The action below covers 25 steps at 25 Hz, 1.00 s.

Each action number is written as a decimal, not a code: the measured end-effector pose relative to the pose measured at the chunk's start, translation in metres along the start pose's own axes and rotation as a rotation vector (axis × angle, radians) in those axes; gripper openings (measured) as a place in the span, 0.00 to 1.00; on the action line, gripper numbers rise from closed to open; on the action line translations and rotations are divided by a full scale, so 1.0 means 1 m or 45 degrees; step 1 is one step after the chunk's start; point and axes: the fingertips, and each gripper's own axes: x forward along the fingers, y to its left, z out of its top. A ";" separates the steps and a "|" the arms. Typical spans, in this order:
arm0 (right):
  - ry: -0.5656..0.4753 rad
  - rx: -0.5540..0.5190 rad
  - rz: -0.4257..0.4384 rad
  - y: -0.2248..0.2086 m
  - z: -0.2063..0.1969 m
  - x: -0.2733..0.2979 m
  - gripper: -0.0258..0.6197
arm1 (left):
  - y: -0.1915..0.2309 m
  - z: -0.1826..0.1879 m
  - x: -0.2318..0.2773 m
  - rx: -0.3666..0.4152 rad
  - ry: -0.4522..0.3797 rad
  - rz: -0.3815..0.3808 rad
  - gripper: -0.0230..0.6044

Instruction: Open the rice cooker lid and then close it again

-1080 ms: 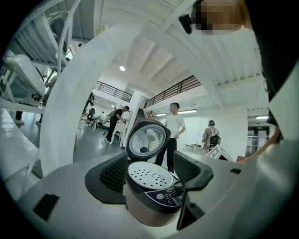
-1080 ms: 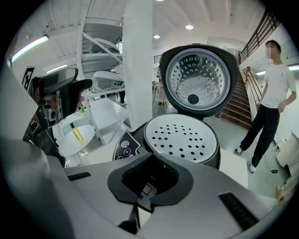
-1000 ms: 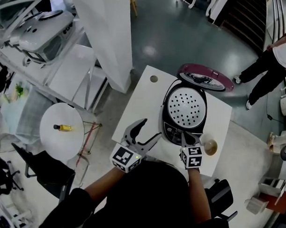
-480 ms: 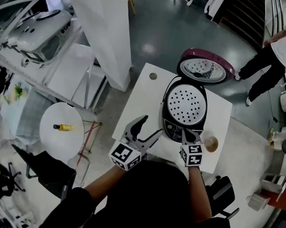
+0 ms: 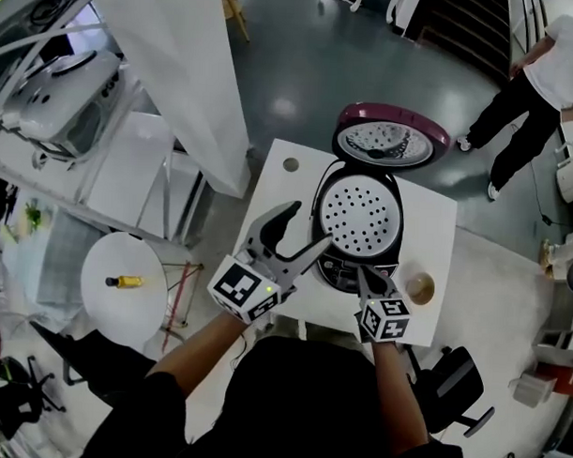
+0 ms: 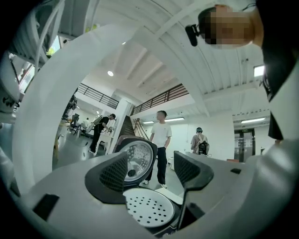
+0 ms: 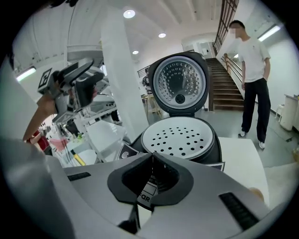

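The black rice cooker (image 5: 334,264) stands on a white table (image 5: 274,195) with its maroon-rimmed lid (image 5: 391,138) swung up and back. A white perforated tray (image 5: 360,215) fills its mouth. My left gripper (image 5: 302,233) is open and empty, raised at the cooker's left front; in the left gripper view the gripper (image 6: 152,173) looks level across the tray (image 6: 147,212) to the lid (image 6: 136,161). My right gripper (image 5: 367,277) is shut on nothing, at the cooker's front panel. The right gripper view shows its tips (image 7: 152,158) closed below the tray (image 7: 178,137) and lid (image 7: 180,84).
A small tan bowl (image 5: 420,288) sits on the table right of the cooker. A white pillar (image 5: 179,69) rises at the left. A round side table (image 5: 125,283) holds a yellow item. A person (image 5: 531,82) stands beyond the table at the far right.
My left gripper has risen and moved in toward the cooker's left side, still open. The right gripper stays shut at the front panel. The lid remains open.
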 end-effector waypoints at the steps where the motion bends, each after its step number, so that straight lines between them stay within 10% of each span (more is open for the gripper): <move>1: -0.006 -0.022 -0.003 0.000 -0.001 -0.002 0.04 | 0.002 0.008 0.010 0.016 -0.007 -0.007 0.50; 16: -0.106 -0.063 0.117 -0.009 0.021 -0.017 0.04 | 0.034 0.072 0.150 0.292 0.106 -0.132 0.50; 25: -0.099 -0.062 0.163 -0.004 0.023 -0.013 0.04 | 0.076 0.079 0.210 0.205 0.125 -0.173 0.50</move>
